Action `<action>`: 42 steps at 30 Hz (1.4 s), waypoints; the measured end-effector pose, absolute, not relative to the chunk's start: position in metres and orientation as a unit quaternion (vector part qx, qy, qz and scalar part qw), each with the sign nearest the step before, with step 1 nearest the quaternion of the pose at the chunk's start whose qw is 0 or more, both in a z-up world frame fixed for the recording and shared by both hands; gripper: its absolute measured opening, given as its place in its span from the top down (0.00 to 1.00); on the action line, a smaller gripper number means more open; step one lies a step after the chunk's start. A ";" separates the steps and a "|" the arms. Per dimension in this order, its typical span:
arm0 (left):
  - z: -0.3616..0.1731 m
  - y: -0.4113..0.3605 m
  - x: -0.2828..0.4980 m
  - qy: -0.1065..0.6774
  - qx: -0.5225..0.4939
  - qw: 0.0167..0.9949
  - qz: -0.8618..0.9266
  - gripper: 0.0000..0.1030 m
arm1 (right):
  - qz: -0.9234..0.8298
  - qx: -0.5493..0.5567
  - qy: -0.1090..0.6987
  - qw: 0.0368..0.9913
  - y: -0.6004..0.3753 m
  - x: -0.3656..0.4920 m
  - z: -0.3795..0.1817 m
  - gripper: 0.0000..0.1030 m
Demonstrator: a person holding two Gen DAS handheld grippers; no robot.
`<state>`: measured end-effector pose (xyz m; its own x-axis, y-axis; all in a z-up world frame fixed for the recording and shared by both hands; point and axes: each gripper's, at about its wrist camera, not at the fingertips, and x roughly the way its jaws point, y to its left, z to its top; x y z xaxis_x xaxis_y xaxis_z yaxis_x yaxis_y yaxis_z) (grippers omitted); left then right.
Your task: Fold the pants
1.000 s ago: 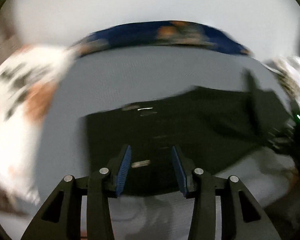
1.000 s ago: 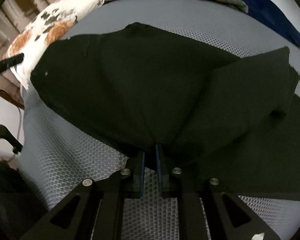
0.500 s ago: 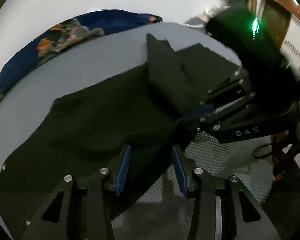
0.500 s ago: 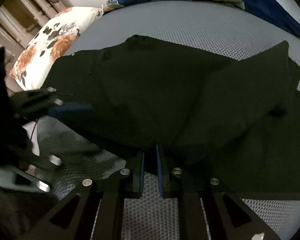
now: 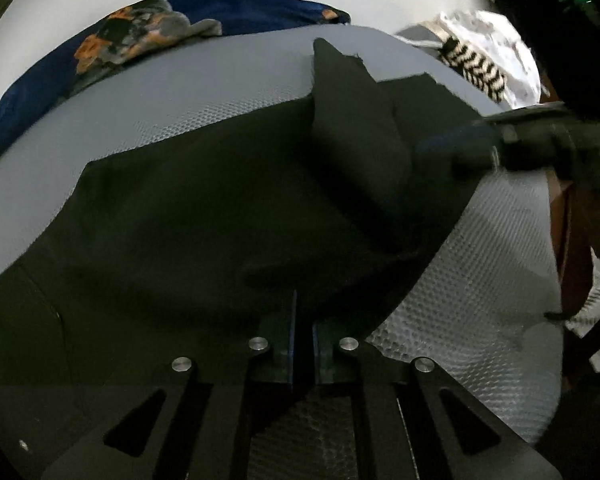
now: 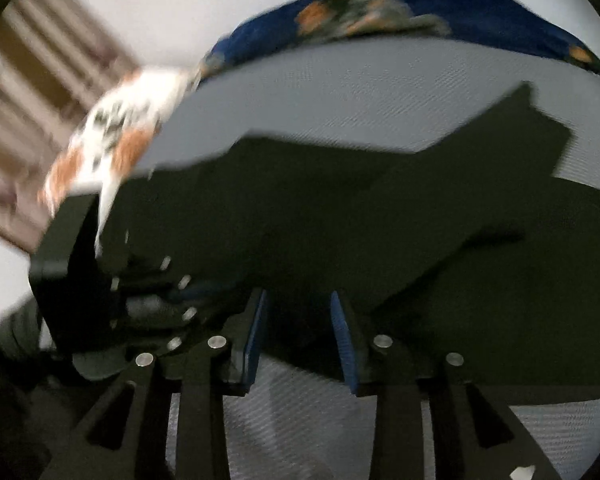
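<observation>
Black pants (image 5: 204,216) lie spread on a grey mesh bed surface (image 5: 228,92), with one part folded up into a raised flap (image 5: 352,112). My left gripper (image 5: 303,312) is shut on the near edge of the pants. My right gripper (image 6: 298,312) is open at the pants' near edge (image 6: 340,248), fabric lying between its blue pads without being pinched. The right gripper also shows blurred at the right of the left wrist view (image 5: 460,148). The left gripper shows at the left of the right wrist view (image 6: 172,300).
A dark blue floral blanket (image 5: 148,40) lies along the far edge of the bed. A white floral pillow (image 6: 116,152) sits at the far left in the right wrist view. White patterned cloth (image 5: 488,64) lies at the far right. Bare grey mesh (image 5: 500,264) shows right of the pants.
My left gripper swung in beside the right one and shut on the pants' near edge. My right gripper opened, let go of the fabric and is moving, its view blurred.
</observation>
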<state>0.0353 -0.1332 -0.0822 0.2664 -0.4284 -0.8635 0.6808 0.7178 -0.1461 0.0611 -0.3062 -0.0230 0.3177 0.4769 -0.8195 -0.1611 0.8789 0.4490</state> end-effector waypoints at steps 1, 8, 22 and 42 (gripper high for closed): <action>-0.081 -0.131 0.036 0.494 0.120 0.786 -0.352 0.94 | 0.186 0.163 0.541 0.804 -0.322 0.064 -0.023 0.68; -0.071 -0.116 0.047 0.496 0.061 0.795 -0.343 0.94 | 0.106 0.346 0.500 0.787 -0.420 0.088 -0.051 0.68; -0.073 -0.110 0.052 0.520 0.034 0.785 -0.334 0.94 | 0.059 0.408 0.486 0.771 -0.455 0.141 -0.087 0.68; -0.081 -0.118 0.056 0.540 0.047 0.775 -0.326 0.94 | -0.020 0.424 0.457 0.782 -0.535 0.188 -0.070 0.96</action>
<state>0.0561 -0.1181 -0.0813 0.2043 -0.4546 -0.8669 0.5551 0.7832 -0.2799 0.1883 -0.5348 -0.0704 0.5820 0.3554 -0.7314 0.4183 0.6405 0.6441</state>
